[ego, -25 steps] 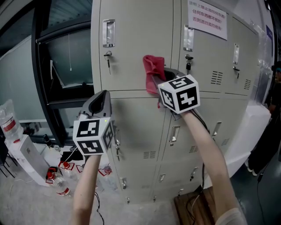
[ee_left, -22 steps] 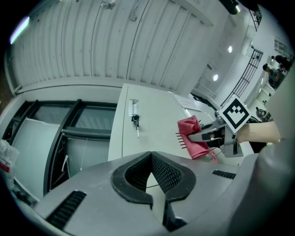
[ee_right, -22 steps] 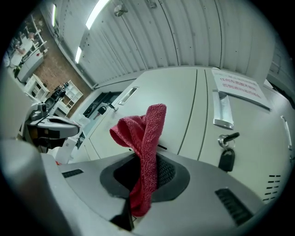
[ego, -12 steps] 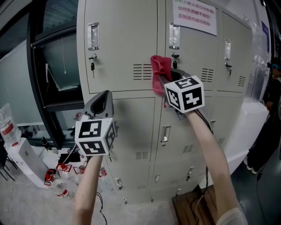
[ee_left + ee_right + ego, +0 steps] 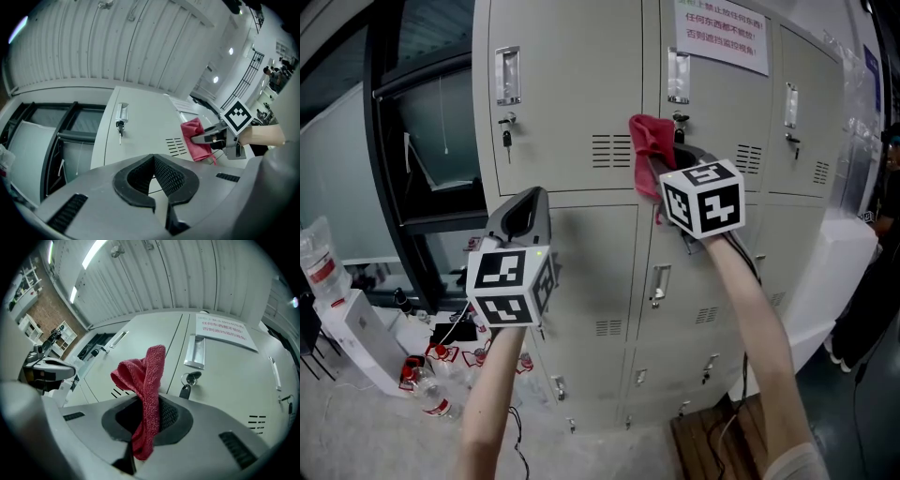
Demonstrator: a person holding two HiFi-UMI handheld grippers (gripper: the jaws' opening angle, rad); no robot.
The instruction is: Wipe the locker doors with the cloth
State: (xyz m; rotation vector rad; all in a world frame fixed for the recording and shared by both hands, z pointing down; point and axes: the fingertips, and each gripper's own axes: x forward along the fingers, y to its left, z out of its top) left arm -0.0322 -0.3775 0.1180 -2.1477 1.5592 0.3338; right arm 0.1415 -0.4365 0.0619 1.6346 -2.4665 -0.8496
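Right gripper (image 5: 664, 161) is clamped on the cloth (image 5: 648, 142), with the jaws pinching it mid-length in the right gripper view (image 5: 146, 414). One cloth only, red terry (image 5: 146, 380). Its long axis runs roughly up-down. The bunched top end sticks up past the jaw tips and a thin tail hangs below them. From where I stand, the cloth sits on the upper row of locker doors (image 5: 572, 94), at the seam between the first and second door. It is just right of a block of vent slots (image 5: 611, 150) and just left of a key (image 5: 680, 122). It looks to be touching the metal, but I cannot be fully sure.

Left gripper (image 5: 525, 211) has its jaws closed together with nothing between them (image 5: 154, 174). It points up toward the lockers, is held lower and to the left in front of a middle-row door, and is well apart from the cloth.

Counts:
- two grippers
- one cloth
- three upper doors in sight
- three recessed handles (image 5: 508, 75), one per upper door
- three keys in sight
- one paper notice (image 5: 722, 33), on the second door

Plastic bottles (image 5: 436, 403) lie on the floor (image 5: 356, 431) at lower left; there are too many in the clutter to count.
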